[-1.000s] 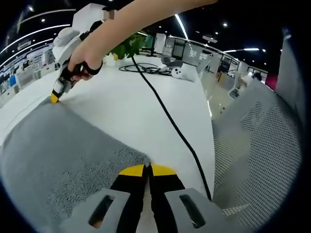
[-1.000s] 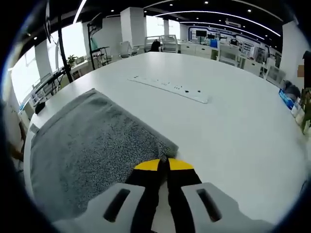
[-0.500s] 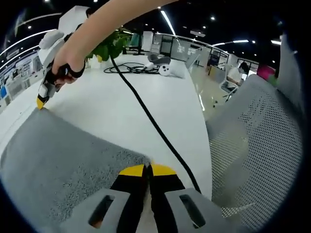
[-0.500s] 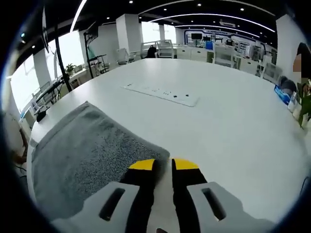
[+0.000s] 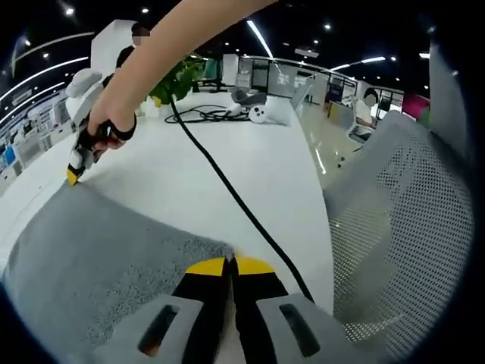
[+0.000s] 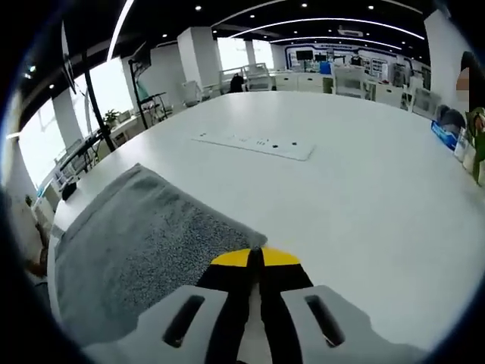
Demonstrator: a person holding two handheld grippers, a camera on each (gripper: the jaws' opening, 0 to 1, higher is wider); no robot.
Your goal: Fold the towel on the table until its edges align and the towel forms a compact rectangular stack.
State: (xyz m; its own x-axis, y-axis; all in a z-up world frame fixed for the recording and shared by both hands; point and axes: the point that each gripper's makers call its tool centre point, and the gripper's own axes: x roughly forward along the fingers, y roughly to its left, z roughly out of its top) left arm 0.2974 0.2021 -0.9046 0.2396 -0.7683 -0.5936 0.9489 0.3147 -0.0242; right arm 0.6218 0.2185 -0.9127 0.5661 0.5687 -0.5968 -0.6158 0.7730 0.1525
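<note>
Jaws of the right gripper [image 6: 255,259], parted half a second ago, are closed again on the near corner of the grey towel [image 6: 144,235]. Left gripper [image 5: 229,265] stays pinched shut on its own corner. Towel lies flat on the white table [image 6: 356,189] (power strip [image 6: 254,144] further off), so both corners look secured for lifting into a fold.

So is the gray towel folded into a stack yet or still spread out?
Spread out. The towel lies flat as one broad sheet on the table, and no folded-over edge shows.
</note>
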